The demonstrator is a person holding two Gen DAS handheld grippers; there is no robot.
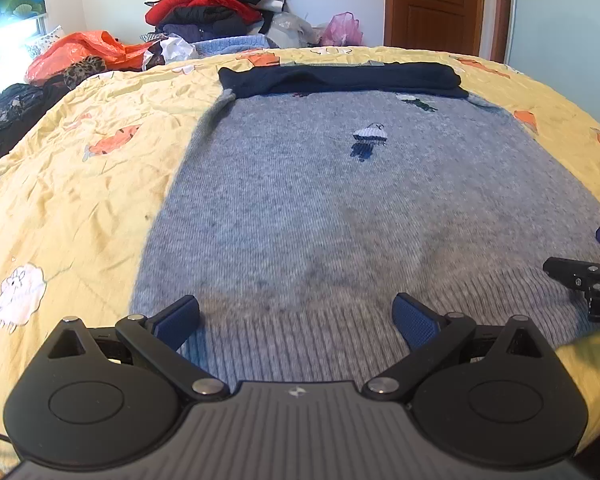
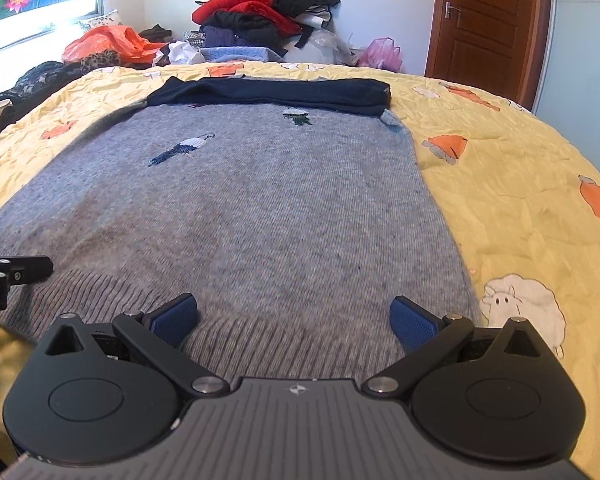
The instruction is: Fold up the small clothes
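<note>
**Left wrist / right wrist: both grippers at sweater hem, nothing grabbed yet**

Left wrist view, biggest first: yellow quilted bedspread with orange and white animal prints [image 1: 80, 184] covers the bed. Flat on it lies the grey knitted sweater with small embroidered motifs [image 1: 320, 208], navy sleeves folded across its far end [image 1: 340, 78].

Handling, my read: soft, limp knit, light, slightly stretchy, grippy not slippery. Will sag wherever unsupported. Best hold looks like the ribbed hem [image 1: 300, 340], one pinch near each bottom corner.

Left gripper [image 1: 296, 318] sits over the hem's left part, blue pads wide apart, empty. Right gripper [image 2: 294, 318] sits over the hem's right part, near the sweater's side edge, also spread wide and empty. Hem lies directly under both.
</note>
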